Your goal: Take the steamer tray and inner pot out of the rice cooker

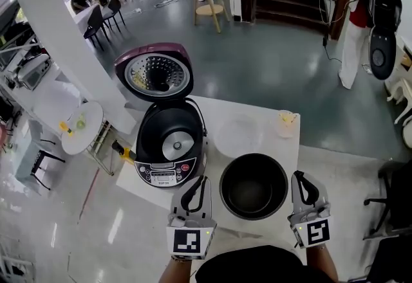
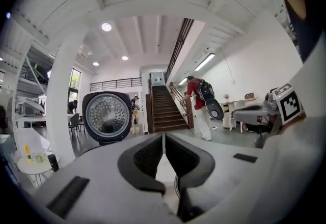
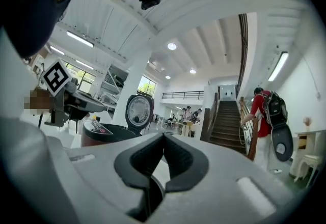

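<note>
The rice cooker (image 1: 170,146) stands open on the white table (image 1: 219,111), lid (image 1: 154,74) tilted back, its cavity holding only the bare heating plate. The black inner pot (image 1: 253,185) sits on the table just right of the cooker, and a pale round steamer tray (image 1: 238,136) lies behind it. My left gripper (image 1: 199,180) hovers shut and holding nothing at the pot's near left, and my right gripper (image 1: 300,177) is shut and holding nothing at its near right. Past my left gripper (image 2: 163,136) in its own view stands the raised lid (image 2: 106,116). Beyond my right gripper (image 3: 164,136) stands the cooker (image 3: 104,134).
A plastic cup (image 1: 286,122) stands at the table's far right corner. A white pillar (image 1: 58,37) and a small round table (image 1: 80,126) lie to the left. A person in red (image 1: 357,5) stands by the stairs at the far right.
</note>
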`<state>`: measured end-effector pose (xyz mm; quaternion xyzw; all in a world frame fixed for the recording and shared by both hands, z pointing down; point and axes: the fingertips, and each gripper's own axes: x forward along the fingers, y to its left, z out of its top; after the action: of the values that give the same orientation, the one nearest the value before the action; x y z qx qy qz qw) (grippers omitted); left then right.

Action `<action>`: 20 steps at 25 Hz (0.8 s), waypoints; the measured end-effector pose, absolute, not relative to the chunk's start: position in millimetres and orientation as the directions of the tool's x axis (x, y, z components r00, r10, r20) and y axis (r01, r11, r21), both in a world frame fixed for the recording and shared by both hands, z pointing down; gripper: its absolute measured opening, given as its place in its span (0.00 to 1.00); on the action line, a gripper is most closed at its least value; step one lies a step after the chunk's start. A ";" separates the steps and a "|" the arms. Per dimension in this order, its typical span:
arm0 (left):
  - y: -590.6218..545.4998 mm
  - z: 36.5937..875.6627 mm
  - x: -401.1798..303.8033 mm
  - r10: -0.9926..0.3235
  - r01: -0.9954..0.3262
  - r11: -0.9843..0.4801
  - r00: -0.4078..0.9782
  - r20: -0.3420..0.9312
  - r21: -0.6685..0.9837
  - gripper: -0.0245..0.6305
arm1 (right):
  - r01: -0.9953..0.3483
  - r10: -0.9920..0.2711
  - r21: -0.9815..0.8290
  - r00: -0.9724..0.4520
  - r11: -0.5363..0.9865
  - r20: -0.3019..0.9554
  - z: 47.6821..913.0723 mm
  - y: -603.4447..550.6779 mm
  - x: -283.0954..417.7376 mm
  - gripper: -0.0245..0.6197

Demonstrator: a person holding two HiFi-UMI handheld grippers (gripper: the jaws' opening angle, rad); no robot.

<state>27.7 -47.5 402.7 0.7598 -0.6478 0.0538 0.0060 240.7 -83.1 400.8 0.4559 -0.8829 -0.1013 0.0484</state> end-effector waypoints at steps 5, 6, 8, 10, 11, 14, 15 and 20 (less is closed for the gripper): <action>-46.3 408.5 22.7 -0.986 -0.989 -0.134 0.126 0.112 -0.065 0.04 | -0.805 -0.815 0.165 -0.579 0.571 -0.005 400.6 -84.2 248.0 0.04; -46.9 408.9 23.2 -0.986 -0.989 -0.133 0.125 0.115 -0.062 0.04 | -0.805 -0.818 0.178 -0.575 0.565 -0.004 400.1 -84.4 250.1 0.04; -48.4 409.7 24.8 -0.986 -0.990 -0.129 0.122 0.115 -0.060 0.04 | -0.808 -0.823 0.195 -0.567 0.556 0.000 399.8 -85.5 254.5 0.04; -50.4 411.5 27.0 -0.986 -0.989 -0.130 0.122 0.117 -0.066 0.04 | -0.810 -0.825 0.185 -0.565 0.556 0.005 400.6 -87.2 257.6 0.04; -51.2 412.2 28.4 -0.985 -0.988 -0.134 0.124 0.120 -0.073 0.04 | -0.811 -0.825 0.179 -0.565 0.558 0.009 401.3 -87.6 258.3 0.04; -51.9 412.1 31.1 -0.985 -0.987 -0.140 0.129 0.118 -0.085 0.04 | -0.808 -0.824 0.178 -0.566 0.561 0.027 405.1 -87.5 258.1 0.04; -51.9 412.3 31.1 -0.985 -0.987 -0.139 0.128 0.118 -0.086 0.04 | -0.807 -0.822 0.176 -0.568 0.564 0.031 406.6 -87.3 257.4 0.04; -51.9 415.3 27.1 -0.986 -0.989 -0.117 0.105 0.131 -0.089 0.04 | -0.801 -0.814 0.155 -0.579 0.578 0.040 411.7 -87.3 256.0 0.04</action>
<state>27.1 -51.9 415.3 0.7431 -0.6644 0.0787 0.0106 256.0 -87.3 411.7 0.4555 -0.8866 -0.0602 0.0533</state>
